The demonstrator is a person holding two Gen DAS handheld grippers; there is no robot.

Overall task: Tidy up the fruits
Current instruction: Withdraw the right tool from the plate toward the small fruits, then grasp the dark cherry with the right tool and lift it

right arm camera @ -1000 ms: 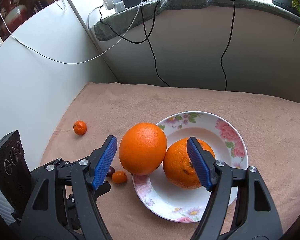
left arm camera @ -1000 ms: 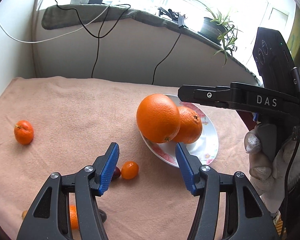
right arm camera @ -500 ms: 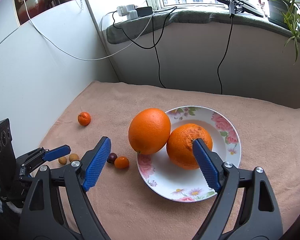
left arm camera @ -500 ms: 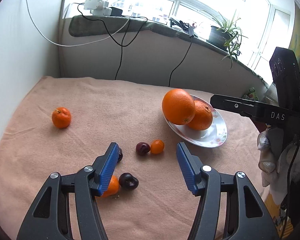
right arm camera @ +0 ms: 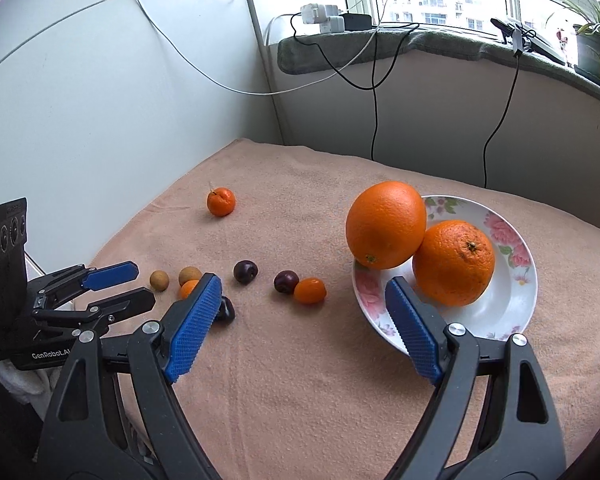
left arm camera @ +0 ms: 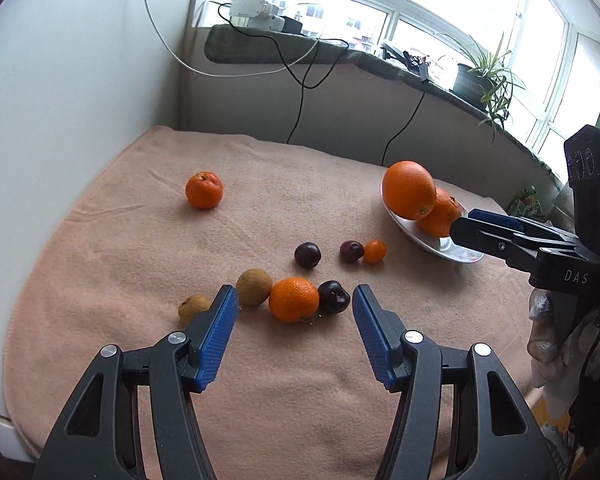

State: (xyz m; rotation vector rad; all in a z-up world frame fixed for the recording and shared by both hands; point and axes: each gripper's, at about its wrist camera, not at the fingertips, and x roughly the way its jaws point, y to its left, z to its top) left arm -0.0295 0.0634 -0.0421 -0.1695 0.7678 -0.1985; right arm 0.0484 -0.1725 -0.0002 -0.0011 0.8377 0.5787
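Note:
Two big oranges (right arm camera: 386,224) (right arm camera: 454,262) rest on the flowered plate (right arm camera: 500,308). My right gripper (right arm camera: 303,282) hovers open in front of the plate's near-left rim, nothing between its blue pads. My left gripper (left arm camera: 294,300) is open above the peach towel, just short of a small mandarin (left arm camera: 294,299) flanked by a dark cherry (left arm camera: 333,297) and a brown longan (left arm camera: 254,287). Further out lie two more cherries (left arm camera: 307,255) (left arm camera: 351,251), a kumquat (left arm camera: 375,251) and a lone tangerine (left arm camera: 204,190). Each gripper shows in the other's view: left (right arm camera: 140,284), right (left arm camera: 484,220).
A white wall (right arm camera: 100,120) borders the towel on the left. Behind runs a sill (right arm camera: 380,44) with a power strip, hanging cables and a potted plant (left arm camera: 484,76). A gloved hand (left arm camera: 544,332) holds the right gripper. The towel's near edge drops off at bottom left.
Both grippers drew back from the plate, and the left one swung left over the small fruits. The right jaws stand a little wider than one second ago.

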